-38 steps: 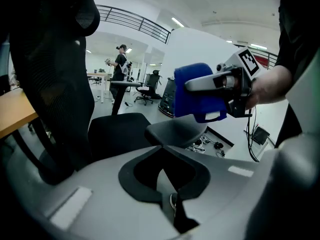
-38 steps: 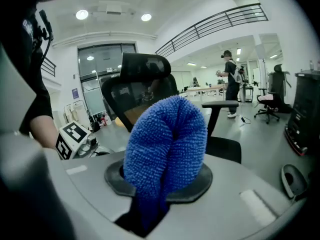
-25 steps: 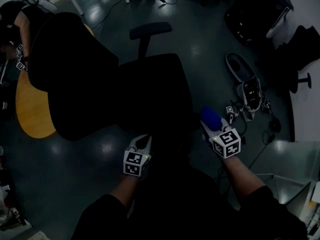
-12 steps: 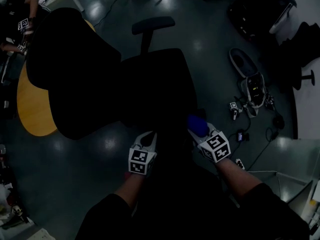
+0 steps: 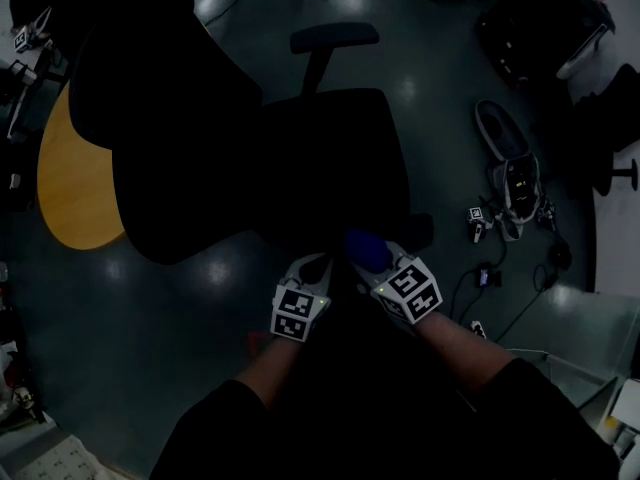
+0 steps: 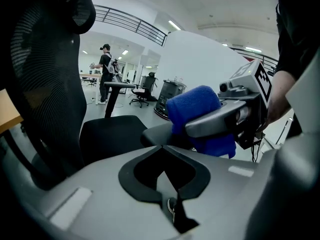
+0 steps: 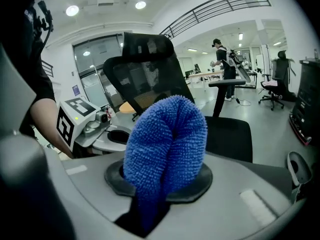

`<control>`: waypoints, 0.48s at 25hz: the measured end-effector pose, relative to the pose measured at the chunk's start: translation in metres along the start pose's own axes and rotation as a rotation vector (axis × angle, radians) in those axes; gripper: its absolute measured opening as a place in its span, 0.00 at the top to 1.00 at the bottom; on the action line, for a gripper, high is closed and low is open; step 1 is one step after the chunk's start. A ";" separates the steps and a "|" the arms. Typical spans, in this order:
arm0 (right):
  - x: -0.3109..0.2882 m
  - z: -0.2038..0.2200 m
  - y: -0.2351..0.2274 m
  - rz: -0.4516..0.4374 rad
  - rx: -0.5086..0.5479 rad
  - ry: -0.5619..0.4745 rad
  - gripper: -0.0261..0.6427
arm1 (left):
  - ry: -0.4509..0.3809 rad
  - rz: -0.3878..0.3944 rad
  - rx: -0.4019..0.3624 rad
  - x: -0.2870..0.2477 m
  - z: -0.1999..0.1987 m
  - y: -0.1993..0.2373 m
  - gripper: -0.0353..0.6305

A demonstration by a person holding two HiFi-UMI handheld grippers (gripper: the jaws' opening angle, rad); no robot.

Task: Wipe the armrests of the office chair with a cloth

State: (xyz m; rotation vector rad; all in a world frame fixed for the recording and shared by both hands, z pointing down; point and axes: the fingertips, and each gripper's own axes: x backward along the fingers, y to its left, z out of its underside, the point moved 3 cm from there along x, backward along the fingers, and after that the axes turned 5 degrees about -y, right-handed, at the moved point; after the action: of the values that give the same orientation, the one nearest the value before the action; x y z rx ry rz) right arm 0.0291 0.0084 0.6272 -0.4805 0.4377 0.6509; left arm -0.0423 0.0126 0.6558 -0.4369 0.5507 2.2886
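cloth (image 7: 165,149), a blue nubbly microfibre one, is folded into a fat loop and pinched low down by the clenched jaws of the right gripper (image 5: 375,261), so the padded bulge sticks out ahead of the jaws. the left gripper (image 6: 170,181) has its jaws pressed together on nothing and sits just beside the right one, a little nearer the person.

the near armrest (image 6: 156,133) lies directly under the cloth: in the left gripper view its grey pad shows below the blue bulge and runs out to the left. whether cloth and pad touch, i cannot tell. the far armrest (image 5: 333,37) stands on its post across the seat (image 5: 330,158), well apart from both grippers. its pad runs left to right in the head view, and i judge the near pad lies parallel to it. a wipe would then travel sideways along the pad, and the right gripper is the one placed to do it.

the chair's mesh backrest (image 5: 170,118) rises to the left. around it is a glossy dark floor (image 5: 450,88), a round wooden tabletop (image 5: 70,183) behind the backrest, and cabled gear (image 5: 515,183) on the floor to the right. a person (image 6: 106,69) stands far off in the bright open office.
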 end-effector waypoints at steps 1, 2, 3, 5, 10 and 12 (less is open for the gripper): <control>-0.006 -0.003 0.003 -0.010 0.004 0.002 0.80 | 0.001 0.003 0.001 -0.001 0.000 0.001 0.92; -0.011 -0.005 0.006 -0.020 0.008 0.003 0.80 | 0.003 0.004 0.002 -0.001 0.001 0.002 0.92; -0.016 -0.007 0.010 -0.030 0.012 0.004 0.80 | 0.005 0.003 0.004 0.000 0.002 0.003 0.92; -0.025 -0.010 0.018 -0.047 0.017 0.005 0.80 | 0.005 -0.002 0.012 0.004 0.005 0.007 0.92; -0.041 -0.016 0.027 -0.068 0.019 0.011 0.80 | 0.013 -0.027 0.025 0.019 0.011 0.024 0.92; -0.048 -0.017 0.029 -0.068 0.019 0.016 0.80 | 0.015 -0.035 0.030 0.027 0.014 0.034 0.92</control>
State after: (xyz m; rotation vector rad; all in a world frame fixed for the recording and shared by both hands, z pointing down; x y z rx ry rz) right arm -0.0282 -0.0037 0.6306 -0.4809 0.4407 0.5767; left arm -0.0875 0.0140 0.6642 -0.4466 0.5796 2.2424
